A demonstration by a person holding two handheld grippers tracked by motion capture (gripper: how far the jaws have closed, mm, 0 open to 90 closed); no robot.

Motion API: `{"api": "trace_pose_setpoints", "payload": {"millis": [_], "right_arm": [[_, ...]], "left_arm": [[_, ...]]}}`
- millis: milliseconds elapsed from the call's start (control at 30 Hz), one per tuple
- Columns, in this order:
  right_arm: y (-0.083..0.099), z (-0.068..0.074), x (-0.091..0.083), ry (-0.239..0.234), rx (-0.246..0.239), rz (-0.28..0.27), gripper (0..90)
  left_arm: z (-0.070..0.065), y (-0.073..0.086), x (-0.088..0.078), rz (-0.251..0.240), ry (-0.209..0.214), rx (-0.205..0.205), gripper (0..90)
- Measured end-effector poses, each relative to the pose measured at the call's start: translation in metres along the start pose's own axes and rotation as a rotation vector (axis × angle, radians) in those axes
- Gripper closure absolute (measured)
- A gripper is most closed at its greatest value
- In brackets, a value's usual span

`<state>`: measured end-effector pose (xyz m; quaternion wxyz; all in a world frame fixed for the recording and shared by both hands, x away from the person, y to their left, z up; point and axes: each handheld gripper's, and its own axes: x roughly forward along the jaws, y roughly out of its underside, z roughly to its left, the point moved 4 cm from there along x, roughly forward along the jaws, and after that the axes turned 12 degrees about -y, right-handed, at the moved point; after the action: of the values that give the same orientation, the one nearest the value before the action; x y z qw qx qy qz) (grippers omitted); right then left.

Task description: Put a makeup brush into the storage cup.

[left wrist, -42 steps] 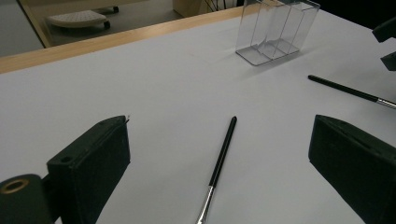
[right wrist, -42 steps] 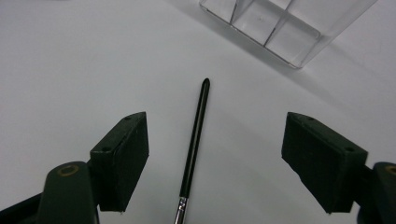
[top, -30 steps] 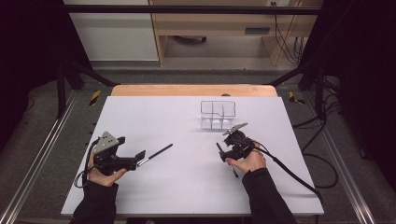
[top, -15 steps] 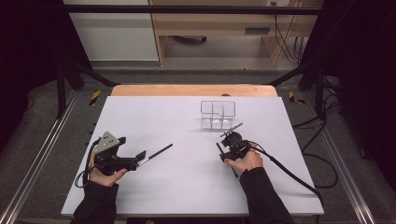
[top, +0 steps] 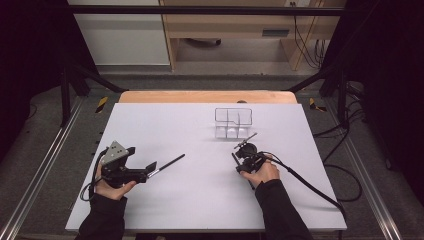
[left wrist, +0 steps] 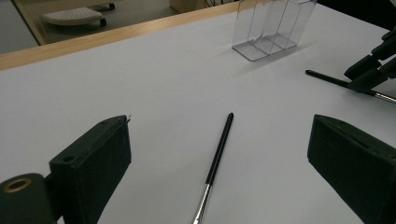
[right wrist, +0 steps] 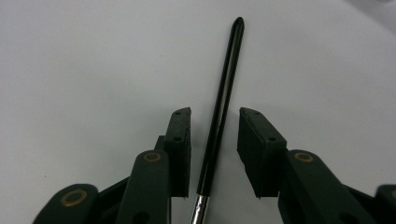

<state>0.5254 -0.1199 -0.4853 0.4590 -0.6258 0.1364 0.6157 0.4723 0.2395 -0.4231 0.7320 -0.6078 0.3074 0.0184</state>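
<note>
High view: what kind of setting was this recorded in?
Probably a lab or workshop data-collection station: a white table inside a black frame, cables trailing across the floor, and a person's hand-held left gripper on the table.

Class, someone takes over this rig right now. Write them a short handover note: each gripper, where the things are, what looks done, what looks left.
Left gripper: open, jaws wide either side of the left brush, which lies flat on the table, ungripped.
Right gripper: open, jaws close around the right brush, not yet clamped.
Clear organizer: upright at the table's far middle; nothing visible inside.
Done: both grippers lined up on a brush.
Left, probably: grip each brush and, as a guess, stand them in the organizer.
</note>
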Motion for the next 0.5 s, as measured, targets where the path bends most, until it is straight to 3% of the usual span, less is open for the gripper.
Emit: {"api": "trace_pose_setpoints", "payload": {"millis": [500], "right_arm": [[0.0012, 0.0016, 0.0038, -0.022, 0.001, 0.011, 78.4]], "left_arm": [[0.0001, 0.0001, 0.0000, 0.001, 0.001, 0.000, 5.6]]}}
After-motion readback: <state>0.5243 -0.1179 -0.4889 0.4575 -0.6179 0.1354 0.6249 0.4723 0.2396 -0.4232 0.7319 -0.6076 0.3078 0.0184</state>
